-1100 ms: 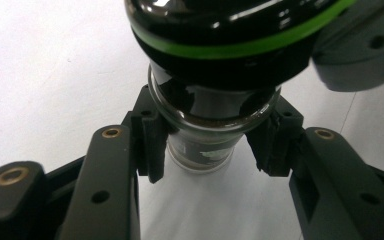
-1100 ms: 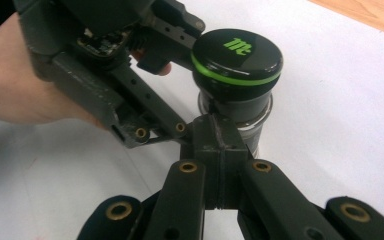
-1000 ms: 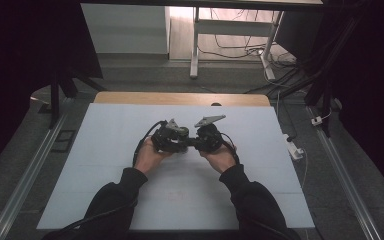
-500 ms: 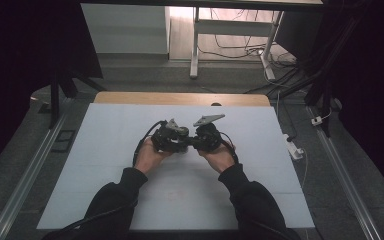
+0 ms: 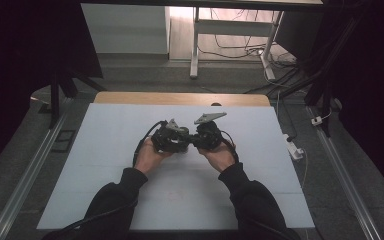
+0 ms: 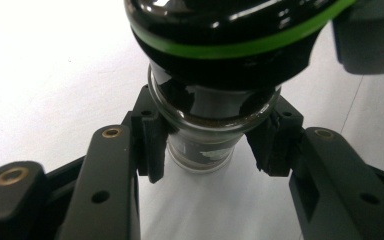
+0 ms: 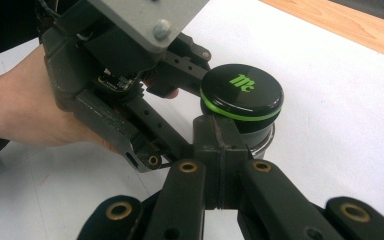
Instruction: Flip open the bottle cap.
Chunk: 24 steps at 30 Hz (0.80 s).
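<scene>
— How is the light from the high view?

— Dim at the sides, near black. The white table (image 5: pixel 105 150) is evenly lit, and a warm bright patch glows on the floor beyond its far edge. The picture is soft, slightly grainy.

— And close up?

— In the left gripper view the table around the jar (image 6: pixel 205 100) is blown out white; the lid (image 6: pixel 230 25) above the glass carries glare streaks and is blurred. In the right gripper view the table is bright, with a soft shadow just beside the jar.

A jar (image 6: pixel 200 125) stands on the table (image 5: pixel 105 165) between both grippers, mid-table.
</scene>
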Available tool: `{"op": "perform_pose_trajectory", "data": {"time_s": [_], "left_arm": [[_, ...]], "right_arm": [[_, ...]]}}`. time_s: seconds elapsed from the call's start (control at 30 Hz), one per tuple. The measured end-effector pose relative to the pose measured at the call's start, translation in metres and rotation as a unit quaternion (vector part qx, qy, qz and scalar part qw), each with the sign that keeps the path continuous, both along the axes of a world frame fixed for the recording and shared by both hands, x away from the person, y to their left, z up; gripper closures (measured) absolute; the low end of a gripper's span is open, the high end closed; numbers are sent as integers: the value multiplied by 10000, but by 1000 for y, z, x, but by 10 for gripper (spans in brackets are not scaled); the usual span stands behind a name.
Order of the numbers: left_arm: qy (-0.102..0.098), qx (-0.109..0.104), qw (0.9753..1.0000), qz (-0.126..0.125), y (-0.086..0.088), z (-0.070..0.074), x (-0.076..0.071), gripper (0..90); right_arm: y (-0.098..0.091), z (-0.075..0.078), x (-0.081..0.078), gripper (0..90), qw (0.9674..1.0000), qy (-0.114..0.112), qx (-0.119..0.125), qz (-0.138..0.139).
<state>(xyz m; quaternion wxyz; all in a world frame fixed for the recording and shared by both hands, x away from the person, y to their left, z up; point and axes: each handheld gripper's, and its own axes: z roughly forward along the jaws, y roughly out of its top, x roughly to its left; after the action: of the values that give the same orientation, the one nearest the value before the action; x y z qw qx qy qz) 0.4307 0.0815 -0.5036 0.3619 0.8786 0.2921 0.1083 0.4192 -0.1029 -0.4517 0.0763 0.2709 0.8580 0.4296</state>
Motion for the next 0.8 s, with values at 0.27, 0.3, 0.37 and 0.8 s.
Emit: {"op": "perform_pose_trajectory", "data": {"time_s": [0.27, 0.3, 0.37, 0.8], "left_arm": [[-4, -5, 10000, 14, 0, 0, 0, 535], [-3, 18, 10000, -4, 0, 0, 0, 535], [1, -25, 10000, 24, 0, 0, 0, 535], [-5, 1, 10000, 6, 0, 0, 0, 535]], "right_arm": [[0, 4, 3, 890, 10000, -10, 62, -32], [0, 5, 3, 890, 10000, -20, 72, -35], [0, 7, 5, 890, 9999, -31, 93, -42], [5, 12, 17, 891, 9997, 11, 160, -162]]}}
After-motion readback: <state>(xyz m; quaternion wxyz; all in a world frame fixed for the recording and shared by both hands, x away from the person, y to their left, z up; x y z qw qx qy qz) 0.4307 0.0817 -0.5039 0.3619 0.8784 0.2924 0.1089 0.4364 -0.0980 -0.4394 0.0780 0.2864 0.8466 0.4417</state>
